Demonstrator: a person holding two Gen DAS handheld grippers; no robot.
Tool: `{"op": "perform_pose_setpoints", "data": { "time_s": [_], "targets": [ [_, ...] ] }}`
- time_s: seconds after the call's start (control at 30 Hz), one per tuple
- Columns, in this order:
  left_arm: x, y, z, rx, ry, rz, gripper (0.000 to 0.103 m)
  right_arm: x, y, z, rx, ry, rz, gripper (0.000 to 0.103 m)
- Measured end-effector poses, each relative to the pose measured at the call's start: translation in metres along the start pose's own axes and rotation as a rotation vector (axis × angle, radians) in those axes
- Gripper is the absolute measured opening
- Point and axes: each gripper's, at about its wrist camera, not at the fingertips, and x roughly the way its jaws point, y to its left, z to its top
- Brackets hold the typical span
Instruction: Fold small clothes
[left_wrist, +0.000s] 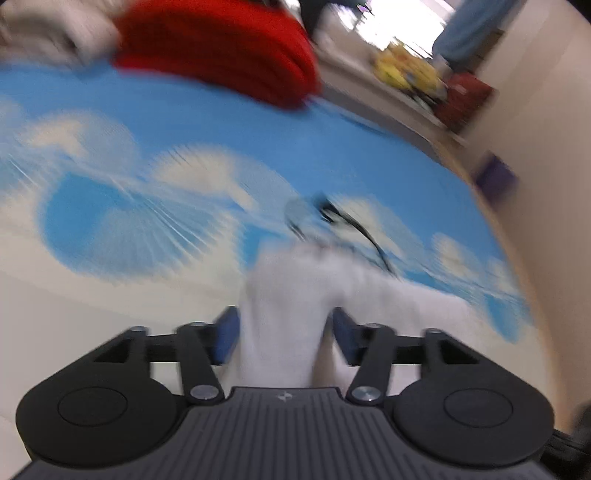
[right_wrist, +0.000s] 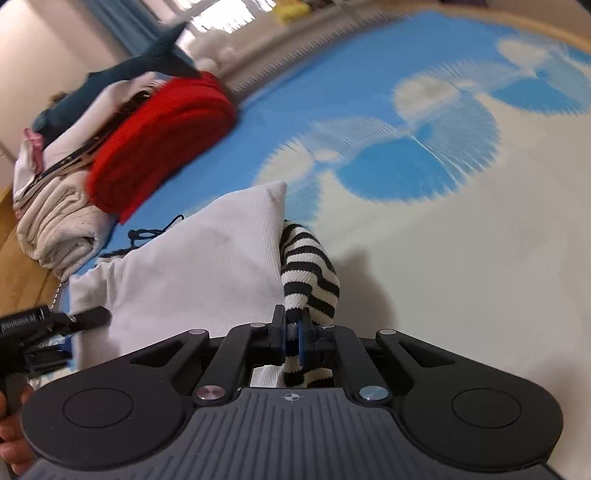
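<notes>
A small white garment (right_wrist: 199, 258) with a black-and-white striped part (right_wrist: 310, 280) lies on a blue cloth with white clouds (right_wrist: 369, 122). My right gripper (right_wrist: 292, 338) is shut on the striped part near its lower edge. In the blurred left wrist view the white garment (left_wrist: 284, 314) runs between the blue pads of my left gripper (left_wrist: 284, 332), whose jaws stand apart on either side of it. The left gripper also shows at the left edge of the right wrist view (right_wrist: 44, 325), beside the white garment. A thin black cord (right_wrist: 147, 234) lies past the garment.
A stack of folded clothes stands at the back: a red knit (right_wrist: 162, 140), a beige piece (right_wrist: 59, 225), a dark teal one (right_wrist: 122, 74). The red knit (left_wrist: 221, 48) also shows far ahead in the left wrist view. Wooden table edge (right_wrist: 22, 266) at left.
</notes>
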Motion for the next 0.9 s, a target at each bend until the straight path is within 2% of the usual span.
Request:
{"op": "perform_pose_setpoints", "data": {
  "time_s": [0.03,0.07,0.13,0.2,0.33,0.4,0.43,0.5,0.53,0.57,0.63,0.7,0.73,0.77,0.8,0.87,0.9],
  "targets": [
    [-0.007,0.004,0.002,0.02,-0.026,0.014,0.068,0.004,0.006,0.0,-0.01,-0.004,-0.002,0.005],
    [-0.011,0.008,0.003,0.028,-0.019,-0.003,0.068,0.01,0.013,0.001,-0.022,-0.008,-0.007,0.005],
    [-0.011,0.016,-0.002,0.015,0.06,-0.083,0.065,0.022,0.024,0.001,-0.076,-0.027,-0.063,0.005],
    [-0.006,0.017,-0.015,0.038,0.158,-0.14,0.065,0.034,0.023,0.003,-0.062,-0.019,-0.106,0.005],
    [0.009,0.007,-0.05,0.202,0.299,-0.136,0.061,0.046,0.011,0.005,0.023,0.009,-0.151,0.008],
    [0.026,0.003,-0.072,0.275,0.379,-0.082,0.061,0.039,0.015,0.004,0.011,-0.004,-0.162,0.014],
    [0.033,0.004,-0.081,0.317,0.389,-0.046,0.064,0.034,0.017,0.003,-0.007,-0.008,-0.162,0.017],
    [0.034,0.002,-0.085,0.339,0.379,-0.021,0.069,0.024,0.02,-0.002,-0.024,0.007,-0.142,0.051],
    [0.031,0.004,-0.082,0.307,0.385,-0.025,0.068,0.021,0.02,-0.005,-0.032,0.033,-0.12,0.056],
    [0.027,0.006,-0.079,0.274,0.388,-0.029,0.066,0.019,0.02,-0.009,-0.042,0.072,-0.093,0.057],
    [0.01,0.004,-0.071,0.267,0.351,-0.046,0.065,0.02,0.02,-0.018,-0.075,0.161,-0.055,0.057],
    [-0.006,0.0,-0.07,0.298,0.315,-0.066,0.065,0.026,0.023,-0.025,-0.138,0.227,-0.066,0.054],
    [-0.007,-0.001,-0.072,0.309,0.327,-0.068,0.065,0.029,0.024,-0.03,-0.171,0.257,-0.077,0.047],
    [-0.003,0.0,-0.078,0.321,0.359,-0.054,0.065,0.033,0.024,-0.033,-0.196,0.282,-0.081,0.013],
    [0.005,0.001,-0.086,0.339,0.405,-0.018,0.065,0.035,0.022,-0.036,-0.203,0.292,-0.077,0.005],
    [0.02,0.003,-0.104,0.396,0.488,0.065,0.067,0.034,0.02,-0.036,-0.184,0.275,-0.092,0.005],
    [0.021,0.002,-0.109,0.414,0.494,0.073,0.067,0.033,0.017,-0.035,-0.165,0.275,-0.108,0.004]
  ]
}}
